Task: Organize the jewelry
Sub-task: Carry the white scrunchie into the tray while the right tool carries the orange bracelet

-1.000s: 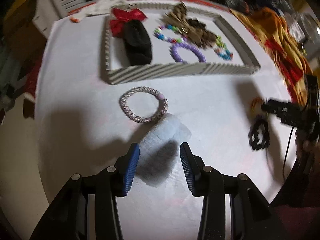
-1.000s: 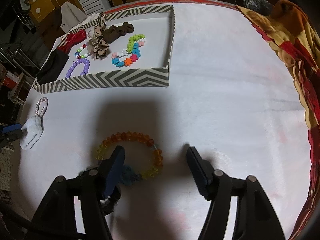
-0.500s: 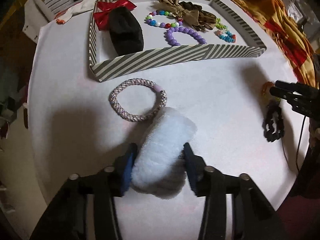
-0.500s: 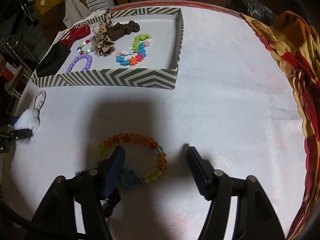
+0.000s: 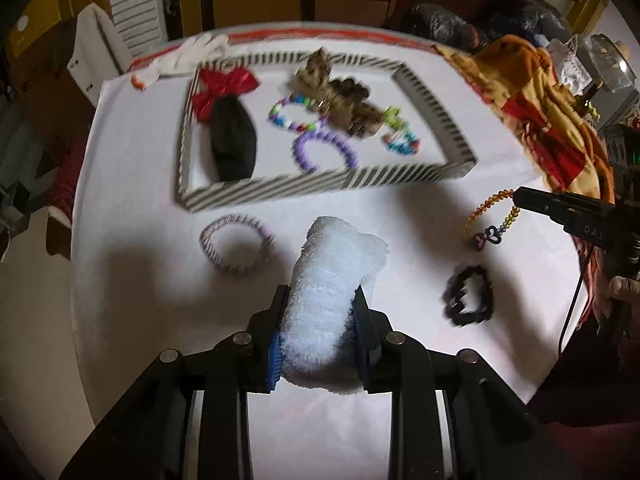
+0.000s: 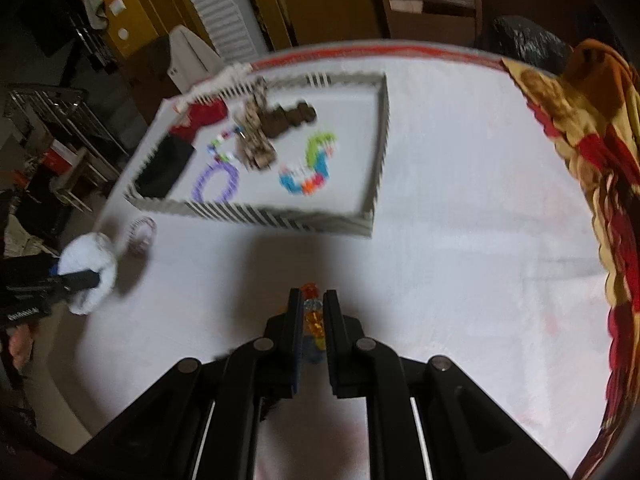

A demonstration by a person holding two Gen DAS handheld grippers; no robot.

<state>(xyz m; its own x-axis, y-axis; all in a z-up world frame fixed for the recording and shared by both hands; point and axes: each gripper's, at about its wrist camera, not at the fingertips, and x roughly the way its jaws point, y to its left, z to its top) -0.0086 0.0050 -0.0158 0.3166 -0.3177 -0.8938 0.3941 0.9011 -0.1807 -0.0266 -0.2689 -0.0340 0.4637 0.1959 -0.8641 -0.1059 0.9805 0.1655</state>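
Fluffy white scrunchie [image 5: 328,300]: soft, thick, towel-like roll, squeezed between the fingers of the left gripper [image 5: 318,330]; its jaws are closing on it and its far end sticks out past the tips.
Bead bracelet [image 6: 313,316]: glassy orange and yellow beads, pinched between the clenched fingers of the right gripper [image 6: 313,312]; in the left view the loop dangles below the tips with a dark charm at its end.
Braided band [image 5: 237,243]: woven pink-grey ring, flat on the counter [image 5: 400,232], just left of and beyond the left fingers.
Black scrunchie [image 5: 468,295]: crinkled dark loop, on the counter to the right of the left fingers.
Tray [image 5: 320,188]: shallow rectangle with striped walls, well ahead of both pairs of fingers; inside lie a red bow [image 5: 224,86], a black pouch, a brown bow and bead rings.
Counter: smooth white, round-edged.
Open room: bare white surface between fingers and tray wall; wide bare stretch right of the right fingers, up to a yellow-red cloth [image 6: 600,152] at the rim.
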